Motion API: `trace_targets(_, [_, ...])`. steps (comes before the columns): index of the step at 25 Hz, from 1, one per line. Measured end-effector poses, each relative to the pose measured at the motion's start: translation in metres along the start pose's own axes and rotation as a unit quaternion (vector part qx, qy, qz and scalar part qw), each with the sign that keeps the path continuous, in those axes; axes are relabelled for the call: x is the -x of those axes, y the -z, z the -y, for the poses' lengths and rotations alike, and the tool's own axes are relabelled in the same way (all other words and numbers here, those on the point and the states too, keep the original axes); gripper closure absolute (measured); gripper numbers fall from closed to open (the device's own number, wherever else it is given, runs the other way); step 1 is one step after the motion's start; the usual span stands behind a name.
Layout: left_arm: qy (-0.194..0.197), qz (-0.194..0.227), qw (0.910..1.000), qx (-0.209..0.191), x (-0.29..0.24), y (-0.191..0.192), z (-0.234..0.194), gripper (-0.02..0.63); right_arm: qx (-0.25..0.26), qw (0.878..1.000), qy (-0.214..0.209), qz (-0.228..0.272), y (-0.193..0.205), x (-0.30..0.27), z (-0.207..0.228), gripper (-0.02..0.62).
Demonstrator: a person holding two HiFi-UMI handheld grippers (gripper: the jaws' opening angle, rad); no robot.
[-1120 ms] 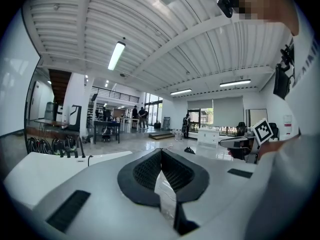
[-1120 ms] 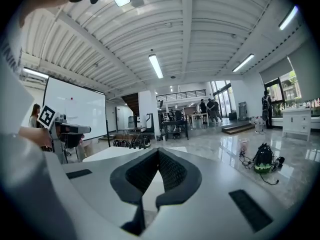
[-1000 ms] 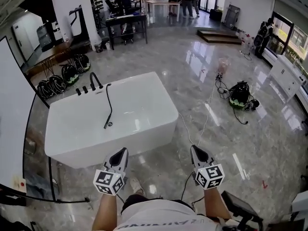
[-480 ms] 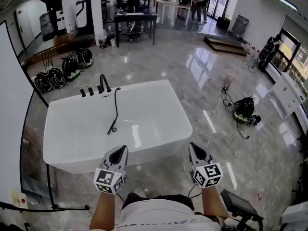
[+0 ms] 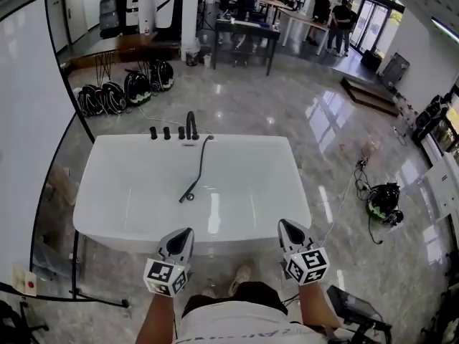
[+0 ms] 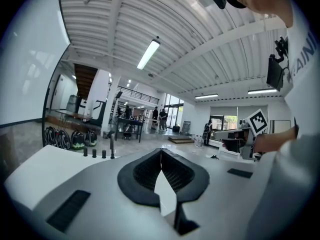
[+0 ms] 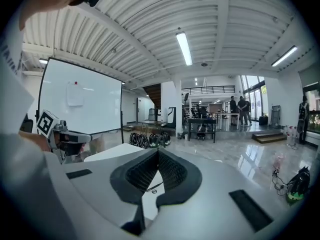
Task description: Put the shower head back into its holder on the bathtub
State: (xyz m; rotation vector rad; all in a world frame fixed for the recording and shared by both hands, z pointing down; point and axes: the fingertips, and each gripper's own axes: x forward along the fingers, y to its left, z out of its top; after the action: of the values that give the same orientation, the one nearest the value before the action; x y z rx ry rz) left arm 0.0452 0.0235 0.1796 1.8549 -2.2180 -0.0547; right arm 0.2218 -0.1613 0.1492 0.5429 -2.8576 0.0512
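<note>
Bathtub nearer, shower head lying inside

One white rectangular bathtub is standing on the grey floor. One black shower head on a hose is lying inside it. Three short black knobs and one curved black spout are sitting on its rim. Two grey grippers, the left gripper and the right gripper, are hovering nearby.

Tiny black fittings on the bathtub rim, too small to tell apart; person's torso cut off below.
</note>
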Motion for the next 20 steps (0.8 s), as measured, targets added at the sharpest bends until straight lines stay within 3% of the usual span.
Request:
trace_targets(7, [-0.025, -0.001, 0.9996, -0.012, -0.064, -0.023, -0.032, 0.588, -0.017, 0.999, -0.031, 0.013, -0.006, -0.079, 0.042, 0.589])
trace_targets(14, [-0.006, -0.03, 0.9981, -0.053, -0.221, -0.046, -0.003, 0.588, -0.04, 0.999, -0.022, 0.022, -0.008, -0.143, 0.179, 0.589])
trace_targets(17, [-0.009, -0.03, 0.9984, -0.046, -0.277, -0.052, 0.0, 0.588, -0.053, 0.998, -0.021, 0.02, 0.003, -0.17, 0.233, 0.589])
trace_targets(20, [-0.033, -0.031, 0.9982, -0.039, -0.306, -0.061, -0.017, 0.588, -0.06, 0.998, -0.03, 0.019, 0.006, -0.201, 0.259, 0.589])
